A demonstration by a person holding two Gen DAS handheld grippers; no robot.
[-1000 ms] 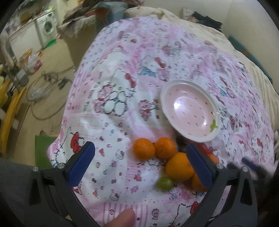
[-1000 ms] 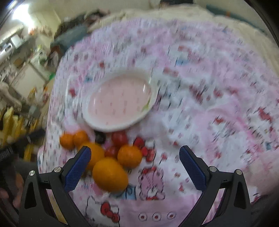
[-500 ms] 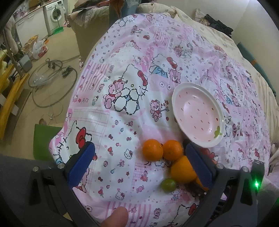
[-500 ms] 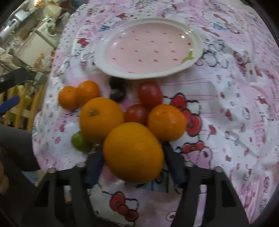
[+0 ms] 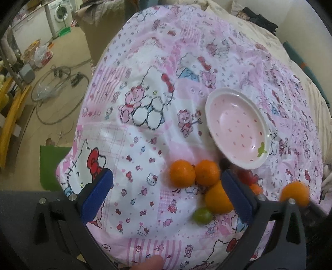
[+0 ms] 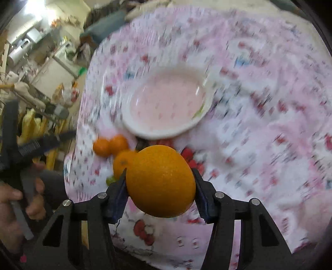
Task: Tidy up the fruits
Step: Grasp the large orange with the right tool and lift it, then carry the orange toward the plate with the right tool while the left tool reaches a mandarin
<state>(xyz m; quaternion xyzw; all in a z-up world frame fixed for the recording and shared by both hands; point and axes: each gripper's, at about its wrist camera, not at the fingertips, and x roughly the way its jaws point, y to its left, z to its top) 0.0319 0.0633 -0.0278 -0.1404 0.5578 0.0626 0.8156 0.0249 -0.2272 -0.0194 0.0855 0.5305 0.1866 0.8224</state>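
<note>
My right gripper [image 6: 160, 184] is shut on a large orange [image 6: 160, 180] and holds it lifted above the fruit pile, short of the pink plate [image 6: 166, 103]. That orange also shows at the right edge of the left wrist view [image 5: 294, 194]. My left gripper [image 5: 166, 195] is open and empty above the cloth. Near its right finger lie two small mandarins [image 5: 182, 173], another orange [image 5: 217, 200], a green lime [image 5: 202, 216] and red tomatoes [image 5: 247, 176]. The pink plate [image 5: 234, 128] is empty.
The fruit lies on a pink Hello Kitty cloth [image 5: 134, 116] over a rounded table. The floor at left holds a hoop with cables [image 5: 60, 93], a green mat [image 5: 54, 164] and a washing machine [image 5: 60, 10]. Bedding [image 5: 259, 18] lies behind.
My right gripper has closed on the large orange and lifted it off the cloth, back from the pile. My left gripper has stayed open and nearly still.
</note>
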